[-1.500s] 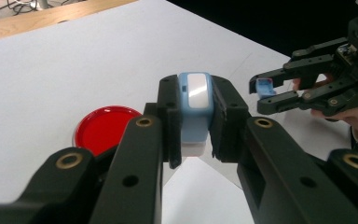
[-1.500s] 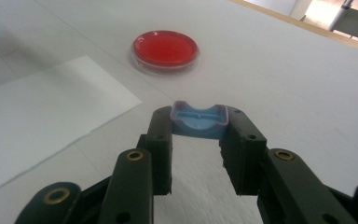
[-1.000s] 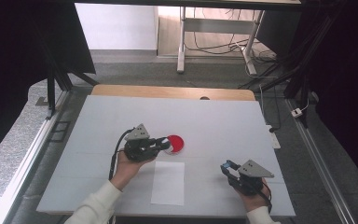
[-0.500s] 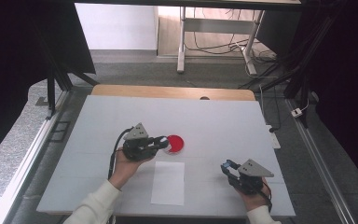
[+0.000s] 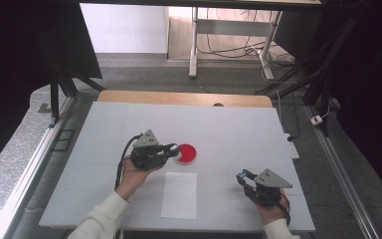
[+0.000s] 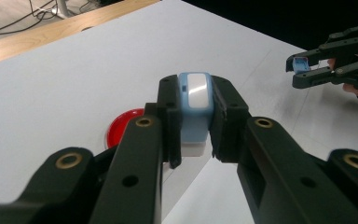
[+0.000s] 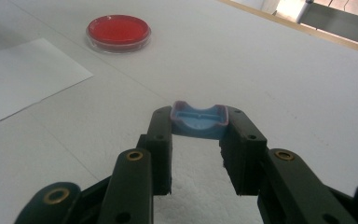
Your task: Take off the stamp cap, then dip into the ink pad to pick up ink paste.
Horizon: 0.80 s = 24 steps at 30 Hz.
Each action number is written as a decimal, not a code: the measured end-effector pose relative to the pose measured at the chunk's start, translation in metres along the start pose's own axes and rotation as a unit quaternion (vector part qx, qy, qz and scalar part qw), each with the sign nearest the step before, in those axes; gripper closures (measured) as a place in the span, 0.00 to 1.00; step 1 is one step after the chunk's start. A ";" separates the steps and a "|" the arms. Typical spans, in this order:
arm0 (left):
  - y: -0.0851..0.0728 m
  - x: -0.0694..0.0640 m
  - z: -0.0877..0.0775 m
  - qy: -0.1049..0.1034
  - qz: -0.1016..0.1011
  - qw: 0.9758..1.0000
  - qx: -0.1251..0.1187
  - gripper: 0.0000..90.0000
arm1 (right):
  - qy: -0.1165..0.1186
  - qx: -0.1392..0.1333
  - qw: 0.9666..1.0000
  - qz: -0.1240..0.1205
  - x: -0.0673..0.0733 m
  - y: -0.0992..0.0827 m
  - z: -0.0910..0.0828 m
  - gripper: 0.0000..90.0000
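A red round dish point(image 5: 185, 154) sits mid-table, and a white paper sheet point(image 5: 179, 195) lies just in front of it. My left gripper point(image 5: 171, 149) hovers at the dish's left edge, shut on a light-blue and white block point(image 6: 195, 107) that stands upright between the jaws. The dish point(image 6: 121, 128) shows behind its left jaw. My right gripper point(image 5: 242, 177) rests near the front right, shut on a small blue cap-like piece point(image 7: 199, 122). From the right gripper view the dish point(image 7: 118, 31) lies far left and the paper point(image 7: 23, 77) lies left. The right gripper point(image 6: 303, 65) also appears at the left gripper view's upper right.
The white table top point(image 5: 238, 124) has a wooden strip point(image 5: 184, 98) along its far edge. A white power strip point(image 5: 292, 148) lies by the right edge. Metal frame rails run along both sides, and cables lie on the floor beyond the table.
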<state>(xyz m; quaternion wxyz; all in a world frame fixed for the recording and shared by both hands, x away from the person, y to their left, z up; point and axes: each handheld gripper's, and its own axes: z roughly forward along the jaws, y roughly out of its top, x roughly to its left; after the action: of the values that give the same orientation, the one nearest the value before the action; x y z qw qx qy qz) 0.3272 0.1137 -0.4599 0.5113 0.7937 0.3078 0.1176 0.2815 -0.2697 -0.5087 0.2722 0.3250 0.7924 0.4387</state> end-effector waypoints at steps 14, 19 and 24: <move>-0.001 0.006 0.007 0.004 -0.003 1.000 0.009 0.83 | -0.003 0.002 1.000 -0.004 0.000 0.000 0.000 0.72; -0.002 0.009 0.012 0.008 -0.003 1.000 0.016 0.83 | -0.005 0.005 1.000 -0.006 0.000 0.000 0.000 0.72; -0.002 0.011 0.018 0.015 0.001 1.000 0.025 0.83 | -0.005 0.004 1.000 -0.006 -0.001 -0.001 0.000 0.72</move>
<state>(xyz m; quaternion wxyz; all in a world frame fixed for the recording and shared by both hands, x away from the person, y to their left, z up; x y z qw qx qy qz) 0.3441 0.1079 -0.4715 0.4864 0.8050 0.3171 0.1221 0.2817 -0.2705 -0.5091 0.2777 0.3235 0.7946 0.4322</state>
